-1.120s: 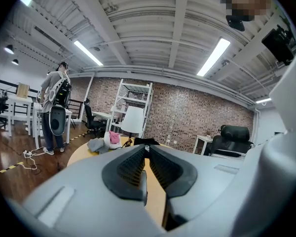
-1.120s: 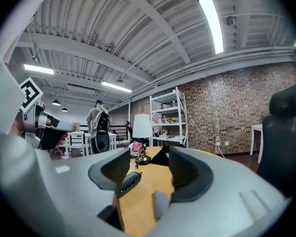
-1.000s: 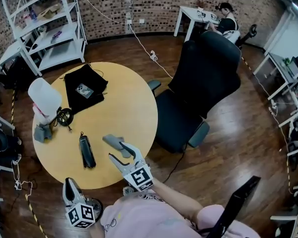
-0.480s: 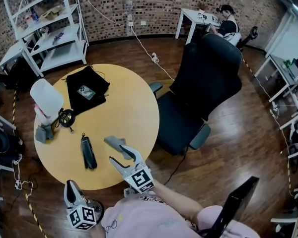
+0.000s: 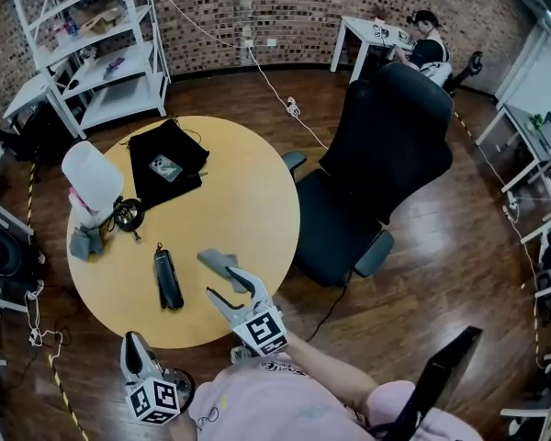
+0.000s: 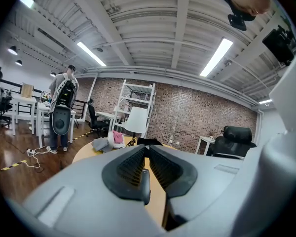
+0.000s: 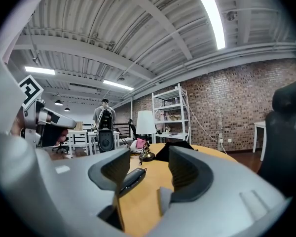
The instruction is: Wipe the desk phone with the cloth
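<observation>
A black phone handset (image 5: 168, 279) lies on the round yellow table (image 5: 248, 200), left of my right gripper (image 5: 223, 282). That gripper is open, and a folded grey cloth (image 5: 217, 261) lies just beyond its tips; I cannot tell whether they touch it. In the right gripper view the handset (image 7: 130, 178) shows between the open jaws, further out on the table, with nothing in the right gripper (image 7: 148, 171). My left gripper (image 5: 134, 345) hangs below the table's near edge, shut and holding nothing. In its own view the left gripper (image 6: 147, 157) has its pads pressed together.
A white lamp (image 5: 92, 178) stands at the table's left with a second grey cloth (image 5: 85, 243) beside it. A black bag (image 5: 163, 154) with a smartphone on it lies at the back. A black office chair (image 5: 376, 173) stands to the right. White shelves (image 5: 92, 53) stand behind.
Nothing on the table has moved and both grippers have kept still; only the head view has drifted slightly.
</observation>
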Available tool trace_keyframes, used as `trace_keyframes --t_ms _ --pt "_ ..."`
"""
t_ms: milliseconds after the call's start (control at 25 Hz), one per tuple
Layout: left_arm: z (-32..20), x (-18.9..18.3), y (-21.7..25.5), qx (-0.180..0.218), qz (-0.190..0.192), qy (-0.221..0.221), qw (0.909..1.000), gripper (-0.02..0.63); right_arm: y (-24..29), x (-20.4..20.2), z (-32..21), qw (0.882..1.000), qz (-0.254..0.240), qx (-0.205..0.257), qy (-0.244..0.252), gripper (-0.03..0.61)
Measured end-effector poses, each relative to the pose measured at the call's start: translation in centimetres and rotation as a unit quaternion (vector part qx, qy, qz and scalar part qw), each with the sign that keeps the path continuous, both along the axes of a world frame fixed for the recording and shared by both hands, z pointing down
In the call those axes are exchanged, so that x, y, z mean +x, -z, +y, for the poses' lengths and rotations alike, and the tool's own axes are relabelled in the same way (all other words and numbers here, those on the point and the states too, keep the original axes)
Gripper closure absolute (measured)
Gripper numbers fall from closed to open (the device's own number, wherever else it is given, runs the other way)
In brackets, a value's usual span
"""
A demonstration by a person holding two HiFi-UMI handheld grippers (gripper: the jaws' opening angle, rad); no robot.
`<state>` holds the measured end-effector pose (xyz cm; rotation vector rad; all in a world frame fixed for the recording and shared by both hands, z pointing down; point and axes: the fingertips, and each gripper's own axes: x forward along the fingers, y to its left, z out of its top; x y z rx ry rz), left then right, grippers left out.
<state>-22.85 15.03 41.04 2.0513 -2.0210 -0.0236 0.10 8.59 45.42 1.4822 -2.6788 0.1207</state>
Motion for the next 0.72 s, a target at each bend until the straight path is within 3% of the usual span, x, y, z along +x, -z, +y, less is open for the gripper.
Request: trace_keyframes --t_ms 720 --pt "0.33 0.59 -0.1 -0.001 -0.002 -0.001 1.0 0.6 -0.42 0.63 -0.19 1.0 -0.002 -0.006 -0.009 0.341"
